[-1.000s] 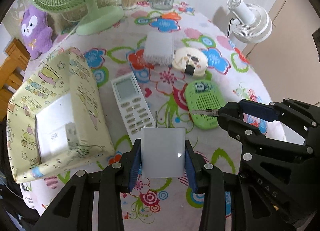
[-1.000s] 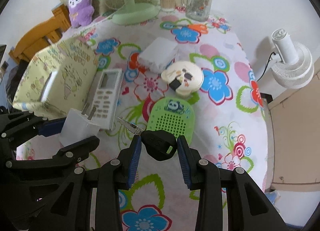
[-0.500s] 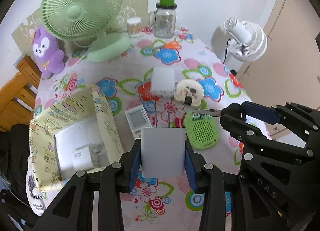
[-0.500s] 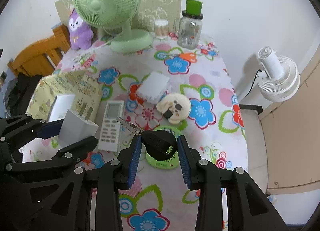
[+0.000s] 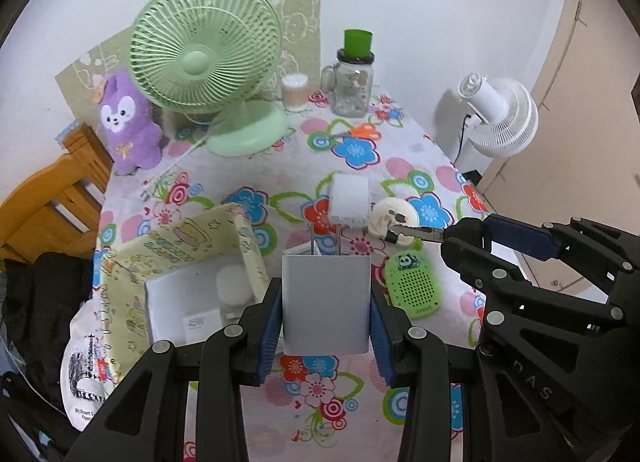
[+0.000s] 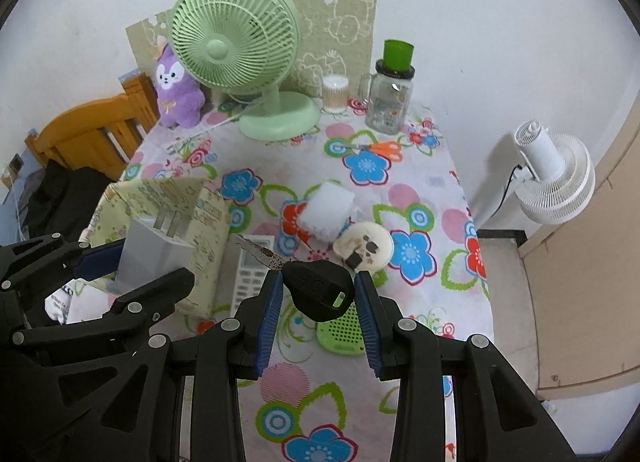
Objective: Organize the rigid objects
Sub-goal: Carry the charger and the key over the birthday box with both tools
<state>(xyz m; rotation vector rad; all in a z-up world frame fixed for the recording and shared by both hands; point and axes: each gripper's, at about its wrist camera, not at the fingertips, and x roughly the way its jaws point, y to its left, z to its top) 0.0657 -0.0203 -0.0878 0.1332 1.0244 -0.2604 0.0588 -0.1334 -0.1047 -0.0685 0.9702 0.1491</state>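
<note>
My left gripper [image 5: 325, 306] is shut on a white plug adapter [image 5: 325, 304], prongs pointing away, held high above the table beside the open yellow patterned box [image 5: 176, 250]. My right gripper [image 6: 318, 294] is shut on a black-headed key [image 6: 316, 290], its metal blade [image 6: 258, 250] pointing left. The adapter also shows in the right wrist view [image 6: 156, 254], and the key in the left wrist view [image 5: 460, 238]. On the flowered table lie a white remote [image 6: 250, 276], a green panda speaker [image 5: 412, 286], a cream round case [image 6: 364, 248] and a white block [image 5: 349, 200].
At the table's back stand a green desk fan [image 5: 208, 70], a purple plush [image 5: 128, 122], a glass jar with green lid [image 5: 354, 78] and a cotton-swab tub [image 5: 295, 91]. A white floor fan [image 5: 500, 118] stands right; a wooden chair [image 5: 48, 206] is left.
Both grippers have risen well above the table with their objects held; the view has widened and the box interior with white items now shows below the left gripper.
</note>
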